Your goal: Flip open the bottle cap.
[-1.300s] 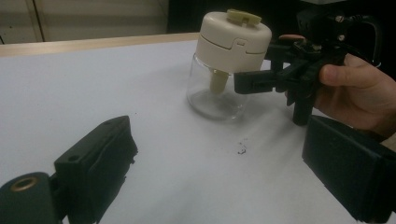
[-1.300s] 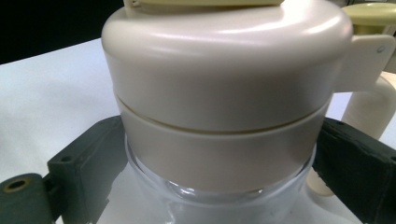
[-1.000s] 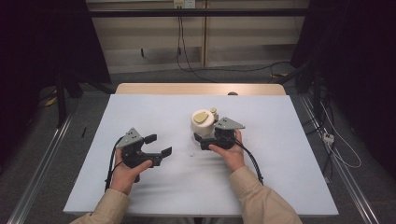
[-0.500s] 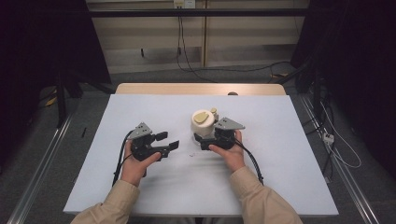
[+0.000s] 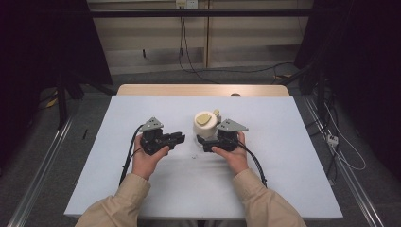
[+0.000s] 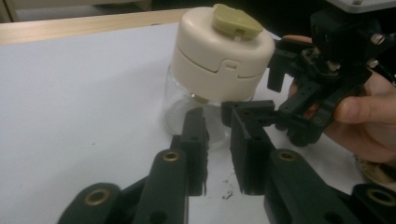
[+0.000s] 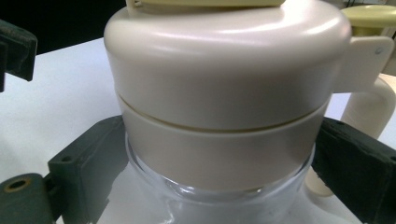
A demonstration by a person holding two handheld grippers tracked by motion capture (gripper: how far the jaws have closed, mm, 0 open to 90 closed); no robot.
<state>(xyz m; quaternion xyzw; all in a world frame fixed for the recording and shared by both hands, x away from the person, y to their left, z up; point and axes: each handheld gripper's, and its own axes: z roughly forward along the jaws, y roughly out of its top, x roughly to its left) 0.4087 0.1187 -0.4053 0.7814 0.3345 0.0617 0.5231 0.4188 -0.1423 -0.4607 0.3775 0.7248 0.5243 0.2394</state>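
- Jar (image 5: 205, 126): cream lid, clear glass body, mid-worktop (image 5: 293, 156), clamped at the neck by the right tool (image 5: 206, 140).
- Left tool (image 5: 178, 138): jaws just closing, nearly together, nothing between; just left of jar.
- Risk: glass could slip or tip if the left tool nudges it.
- Room: open worktop all round, edges well apart.

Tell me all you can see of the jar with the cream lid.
The jar stands upright on the white table, near its middle. Clear glass body, wide cream plastic lid in two stacked rings, olive flip tab on top, cream handle at the side. The right gripper clamps it below the lid. The left gripper, nearly closed and empty, sits just short of it.
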